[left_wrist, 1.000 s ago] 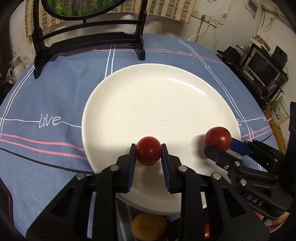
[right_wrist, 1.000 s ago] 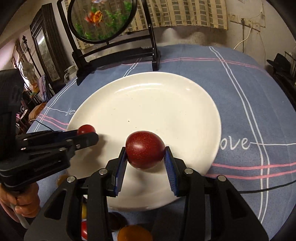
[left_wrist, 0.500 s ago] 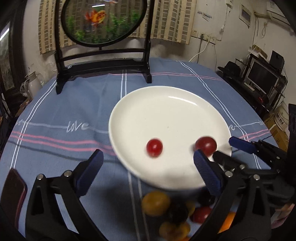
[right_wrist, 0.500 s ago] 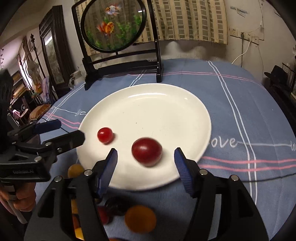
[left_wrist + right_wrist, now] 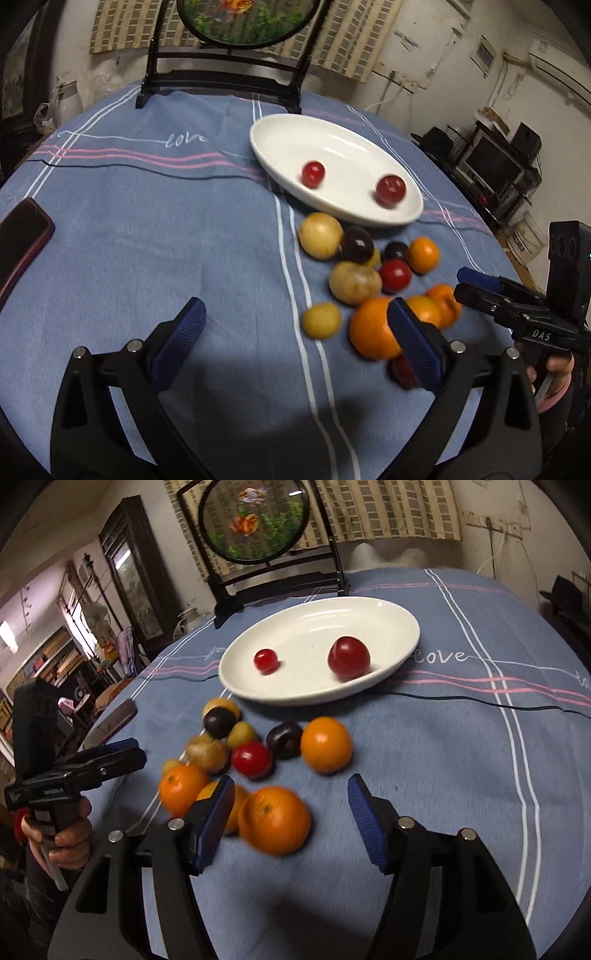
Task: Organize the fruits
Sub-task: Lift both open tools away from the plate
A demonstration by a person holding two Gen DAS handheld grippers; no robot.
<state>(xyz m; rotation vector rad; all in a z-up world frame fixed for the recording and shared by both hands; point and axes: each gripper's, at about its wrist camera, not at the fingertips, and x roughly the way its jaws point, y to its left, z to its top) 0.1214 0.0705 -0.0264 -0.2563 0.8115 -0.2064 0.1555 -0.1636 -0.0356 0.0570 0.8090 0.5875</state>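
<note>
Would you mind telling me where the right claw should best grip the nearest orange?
Grip the nearest orange across its widest middle, coming from above with the right claw. It is round, neighbours crowd its left side, and only its right side faces bare cloth.

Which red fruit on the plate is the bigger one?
The dark red plum on the plate's right side. The cherry tomato to its left is much smaller and brighter.

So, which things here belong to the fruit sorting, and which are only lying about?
Job:
- white plate
- small red fruit and larger red fruit on it
- fruit pile on the cloth
- left gripper and right gripper, both open

Lying about:
- dark phone
- goldfish screen
</note>
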